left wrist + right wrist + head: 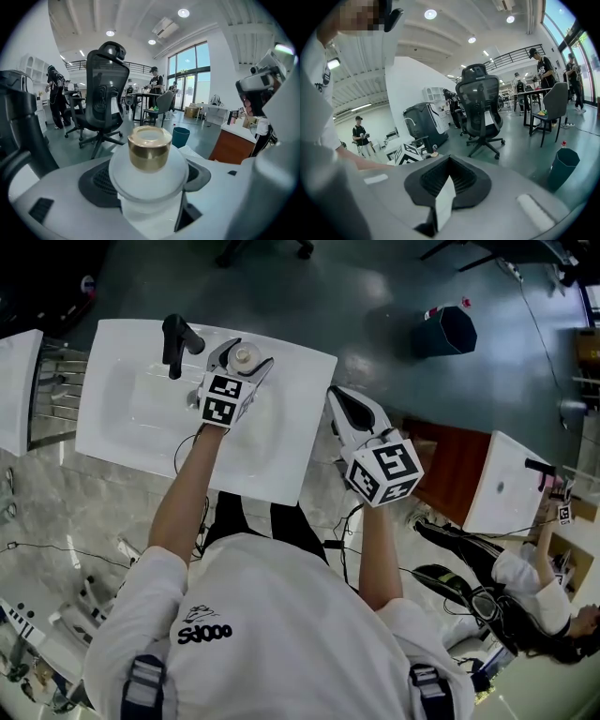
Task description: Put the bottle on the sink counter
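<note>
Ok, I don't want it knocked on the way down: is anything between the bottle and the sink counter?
Nothing visible does. The left gripper holds the bottle over the back rim of the sink counter, which looks bare there. The black faucet stands close on its left, apart from the bottle.

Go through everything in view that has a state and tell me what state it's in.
White bottle with gold cap: capped, upright, held.
Left hand-held gripper: shut on the bottle.
Right hand-held gripper: shut, holding nothing.
Dark teal bin: standing upright.
</note>
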